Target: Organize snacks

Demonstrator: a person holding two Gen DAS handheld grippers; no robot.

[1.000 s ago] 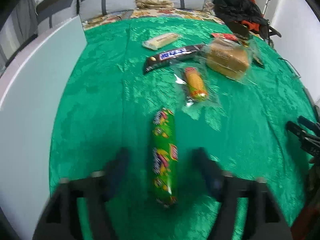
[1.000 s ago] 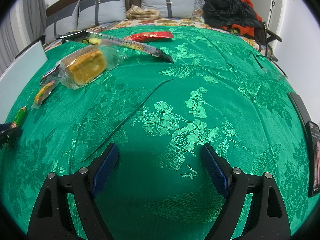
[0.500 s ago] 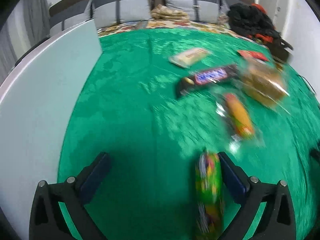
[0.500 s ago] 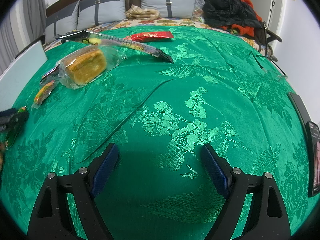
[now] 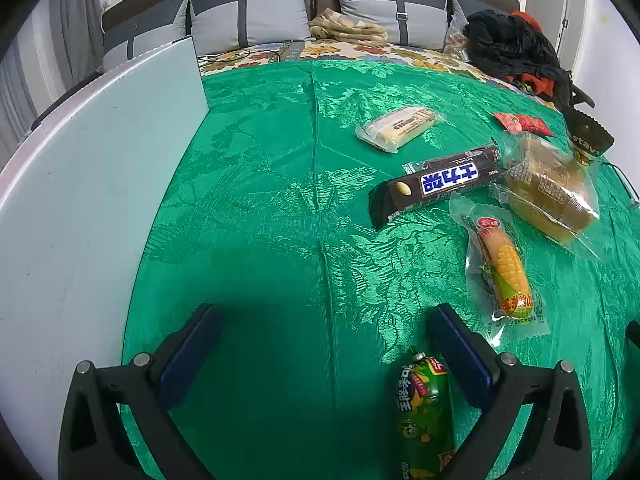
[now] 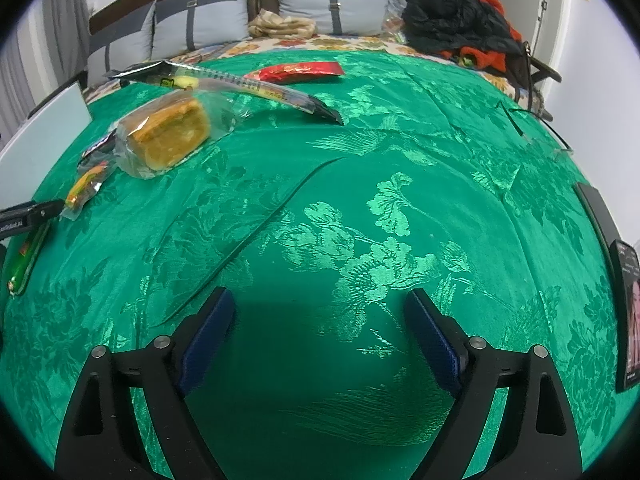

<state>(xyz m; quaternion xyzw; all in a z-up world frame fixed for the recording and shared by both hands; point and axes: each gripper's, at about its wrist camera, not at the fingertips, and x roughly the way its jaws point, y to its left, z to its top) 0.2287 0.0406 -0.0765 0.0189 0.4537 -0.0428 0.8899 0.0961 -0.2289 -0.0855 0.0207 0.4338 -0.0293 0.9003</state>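
Two grippers, both spread wide over a green brocade cloth [image 6: 360,184]. Left gripper [image 5: 320,344]: jaws apart, nothing pinched; the green sausage stick [image 5: 426,412] lies flat on the cloth just inside the right-hand finger [image 5: 460,352], clear of the pads as far as shows. The opening had been widening earlier in the last second and is now steady. Ahead in the left wrist view, a loose row of snacks: corn sausage pack [image 5: 504,272], dark chocolate bar [image 5: 436,184], wrapped cake [image 5: 548,188], pale biscuit pack [image 5: 400,126], small red packet [image 5: 522,123]. A pale board [image 5: 92,184] stands along the cloth's left edge. Right gripper [image 6: 320,328]: fingers apart over bare cloth, nothing between them. Only the right wrist view shows the long clear-wrapped stick pack [image 6: 240,84] lying past the cake [image 6: 168,132], and a dark phone-like slab [image 6: 628,312] at far right; the biscuit pack is out of its sight. It also catches the left gripper's tip [image 6: 28,216] at the left edge, over the green stick [image 6: 28,256].
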